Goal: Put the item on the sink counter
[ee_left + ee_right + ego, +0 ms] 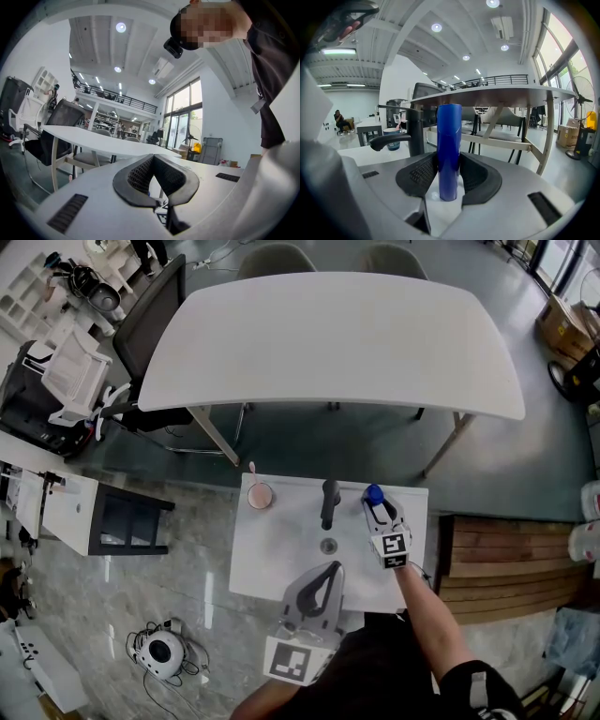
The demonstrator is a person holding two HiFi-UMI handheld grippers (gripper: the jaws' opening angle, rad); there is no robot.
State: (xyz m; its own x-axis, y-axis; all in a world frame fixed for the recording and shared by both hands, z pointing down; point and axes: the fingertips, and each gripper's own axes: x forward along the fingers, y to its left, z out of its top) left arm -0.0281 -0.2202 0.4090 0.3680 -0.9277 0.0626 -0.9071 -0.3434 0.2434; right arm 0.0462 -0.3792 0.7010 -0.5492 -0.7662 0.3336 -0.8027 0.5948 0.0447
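A blue cylindrical bottle (374, 494) stands upright at the right rear of the white sink counter (281, 549), right of the black faucet (329, 502). My right gripper (378, 509) is shut on it. In the right gripper view the bottle (449, 140) rises between the two dark pads (476, 176), its base down at the white counter surface. My left gripper (332, 570) hovers over the counter's front edge with its jaws shut and nothing in them. In the left gripper view the left gripper (153, 158) shows its pads pressed together at the tips.
A pink cup (260, 495) with a toothbrush stands at the counter's left rear corner. The drain (328, 546) lies in front of the faucet (405, 133). A large white table (337, 343) with chairs stands beyond the counter, and a wooden bench (506, 563) is to the right.
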